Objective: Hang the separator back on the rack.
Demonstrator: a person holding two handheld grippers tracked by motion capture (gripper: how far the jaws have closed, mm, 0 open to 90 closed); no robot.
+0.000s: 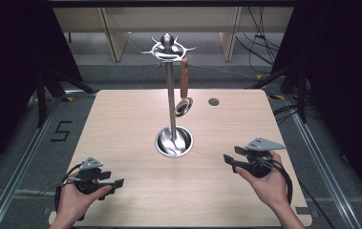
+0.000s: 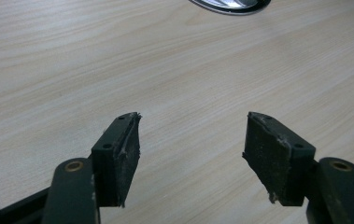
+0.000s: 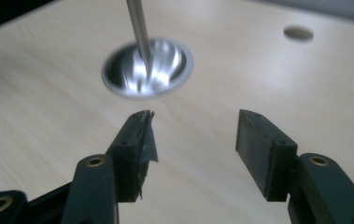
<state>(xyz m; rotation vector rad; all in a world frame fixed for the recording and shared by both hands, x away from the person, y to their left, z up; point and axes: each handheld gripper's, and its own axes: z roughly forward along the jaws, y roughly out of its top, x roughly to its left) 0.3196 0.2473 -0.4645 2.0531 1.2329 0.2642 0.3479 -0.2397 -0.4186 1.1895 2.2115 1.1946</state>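
A steel utensil stand [image 1: 171,95] rises from a round bowl-like base [image 1: 174,141] in the middle of the wooden table [image 1: 121,124]. From a hook at its top hangs a wooden-handled spoon [image 1: 184,86], bowl end down. My left gripper [image 1: 116,183] rests low at the near left, open, with bare table between its pads [image 2: 263,154]. At the near right, my right gripper [image 1: 230,161] is open and holds nothing; it points toward the stand's base [image 3: 147,67], with its pads [image 3: 258,149] wide apart over bare wood.
A small round hole [image 1: 213,101] is in the table at the back right. Black curtains and metal floor rails flank the table, and cables lie on the floor at the far right.
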